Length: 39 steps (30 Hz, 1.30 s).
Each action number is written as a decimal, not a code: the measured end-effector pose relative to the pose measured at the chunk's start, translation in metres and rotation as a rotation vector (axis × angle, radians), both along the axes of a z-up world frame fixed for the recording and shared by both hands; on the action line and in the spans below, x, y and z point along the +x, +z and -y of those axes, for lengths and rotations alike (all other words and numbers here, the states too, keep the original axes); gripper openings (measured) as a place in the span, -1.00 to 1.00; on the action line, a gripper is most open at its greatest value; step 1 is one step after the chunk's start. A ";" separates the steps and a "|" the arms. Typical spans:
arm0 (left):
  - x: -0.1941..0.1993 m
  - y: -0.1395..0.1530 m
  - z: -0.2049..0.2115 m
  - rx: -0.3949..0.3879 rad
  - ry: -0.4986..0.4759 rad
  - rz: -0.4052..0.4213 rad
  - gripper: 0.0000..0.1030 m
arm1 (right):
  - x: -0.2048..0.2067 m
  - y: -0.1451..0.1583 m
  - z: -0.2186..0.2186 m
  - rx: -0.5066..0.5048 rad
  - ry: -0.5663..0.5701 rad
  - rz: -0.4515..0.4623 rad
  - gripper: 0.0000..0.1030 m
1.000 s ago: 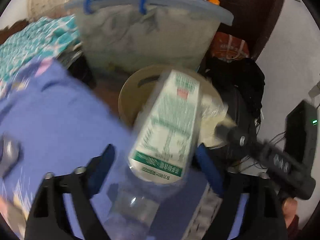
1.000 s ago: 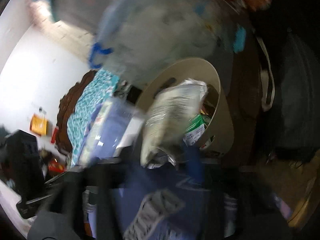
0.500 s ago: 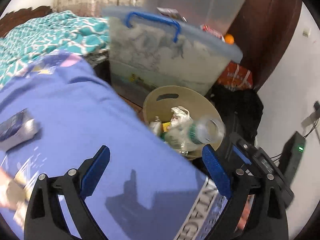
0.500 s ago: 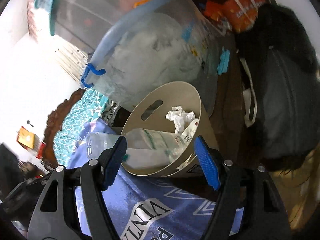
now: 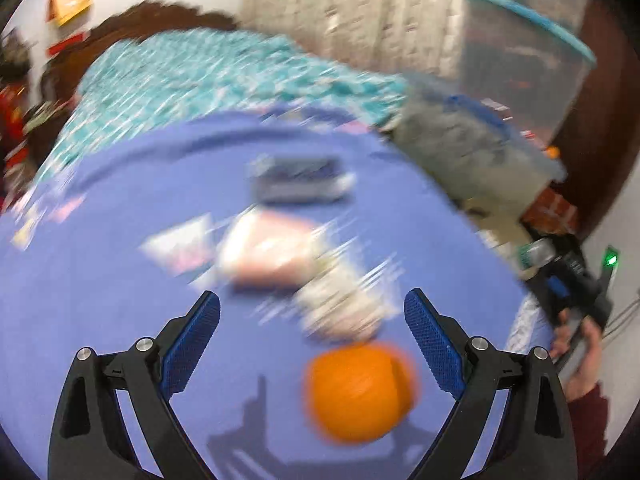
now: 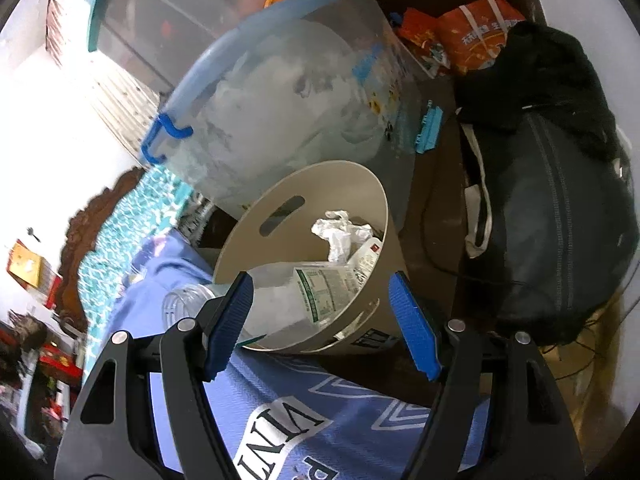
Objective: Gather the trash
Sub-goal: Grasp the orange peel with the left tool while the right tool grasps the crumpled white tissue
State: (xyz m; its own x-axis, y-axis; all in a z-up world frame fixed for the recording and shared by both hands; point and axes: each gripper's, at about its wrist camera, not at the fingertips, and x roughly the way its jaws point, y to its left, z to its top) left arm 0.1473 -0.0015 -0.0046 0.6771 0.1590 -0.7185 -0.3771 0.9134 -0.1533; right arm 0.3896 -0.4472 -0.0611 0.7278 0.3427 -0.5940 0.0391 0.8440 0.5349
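Note:
A beige trash bin (image 6: 336,184) stands beside the bed and holds a clear plastic bottle with a green label (image 6: 304,292) and crumpled white wrap (image 6: 340,232). My right gripper (image 6: 320,316) is open and empty just above the bin's near rim. In the blurred left wrist view, my left gripper (image 5: 312,336) is open and empty over the purple bedspread (image 5: 100,280). An orange fruit (image 5: 356,392) lies between its fingers. Pale wrappers (image 5: 272,256), a crumpled white piece (image 5: 340,308) and a dark packet (image 5: 300,180) lie further ahead.
A clear storage box with a blue lid (image 6: 288,92) stands behind the bin. A black bag (image 6: 552,208) and orange packets (image 6: 464,40) lie to the right. A teal patterned blanket (image 5: 208,76) covers the far bed. The right gripper shows at the left wrist view's edge (image 5: 572,280).
The left gripper let go of the bottle into the bin, then swung left over the bed to the orange fruit. The right gripper released its wrap and stays open at the bin.

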 end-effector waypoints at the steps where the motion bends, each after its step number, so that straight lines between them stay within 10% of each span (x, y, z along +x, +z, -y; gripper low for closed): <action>1: -0.014 -0.010 -0.010 -0.011 0.028 -0.028 0.74 | 0.000 0.001 -0.003 -0.023 0.001 -0.007 0.39; 9: -0.068 -0.041 -0.030 -0.074 0.082 -0.067 0.73 | -0.065 0.022 -0.115 -0.059 0.351 0.065 -0.11; 22: -0.112 -0.037 -0.034 -0.061 0.063 -0.002 0.73 | -0.204 0.005 -0.295 -0.086 1.002 -0.015 -0.20; 31: -0.144 -0.047 -0.046 -0.094 0.111 0.001 0.74 | -0.218 0.004 -0.298 -0.094 0.936 -0.035 -0.20; 39: -0.157 -0.043 -0.052 -0.127 0.119 0.038 0.73 | -0.242 0.015 -0.323 -0.079 1.107 -0.015 -0.06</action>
State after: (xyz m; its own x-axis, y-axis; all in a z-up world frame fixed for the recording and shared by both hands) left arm -0.0101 0.0505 -0.0478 0.6857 0.1492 -0.7125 -0.4736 0.8347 -0.2810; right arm 0.1477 -0.1245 -0.0459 0.0353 0.7597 -0.6493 -0.7517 0.4484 0.4836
